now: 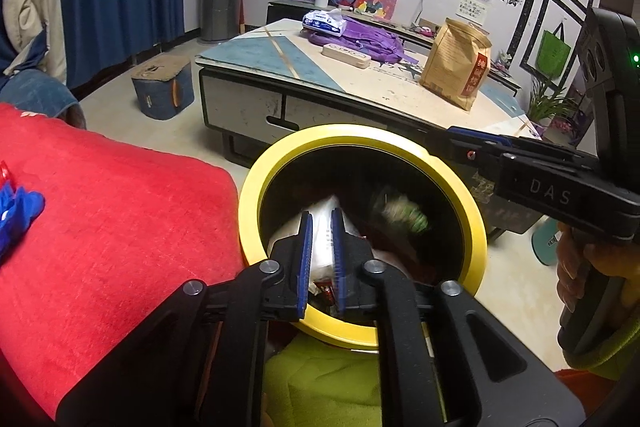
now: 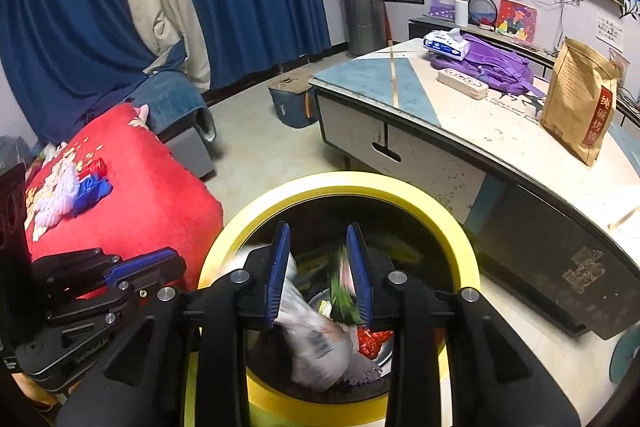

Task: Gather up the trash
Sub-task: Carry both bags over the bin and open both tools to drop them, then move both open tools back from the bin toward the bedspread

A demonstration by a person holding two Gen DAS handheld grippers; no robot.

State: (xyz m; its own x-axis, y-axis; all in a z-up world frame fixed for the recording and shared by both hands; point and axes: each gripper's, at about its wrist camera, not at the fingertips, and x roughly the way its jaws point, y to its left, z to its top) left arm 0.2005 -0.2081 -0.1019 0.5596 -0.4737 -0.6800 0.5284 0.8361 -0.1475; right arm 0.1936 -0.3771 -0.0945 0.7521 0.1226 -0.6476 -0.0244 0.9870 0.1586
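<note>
Yellow-rimmed bin (image 1: 362, 135) stands on the floor between a red blanket (image 1: 120, 211) and a low table (image 1: 280, 67), with both grippers poised over its mouth. Left gripper (image 1: 321, 215) has its blue pads a narrow gap apart; a white wrapper (image 1: 320, 247) shows in that gap, but whether the pads pinch it or it merely lies below cannot be told. Right gripper (image 2: 319, 231) has its jaws moderately open, nothing gripped; a blurred green scrap (image 2: 340, 295) shows between them inside the bin, next to a white bag (image 2: 316, 339) and a red wrapper (image 2: 370, 341). From the left view the same green scrap (image 1: 400, 213) appears smeared against the dark interior. On the table sit a brown paper bag (image 2: 580, 99), a purple backpack (image 2: 492, 67), a tissue pack (image 2: 446, 45) and a power strip (image 2: 462, 83). Blue cloth (image 2: 90, 191) lies on the blanket, well apart from the bin.
</note>
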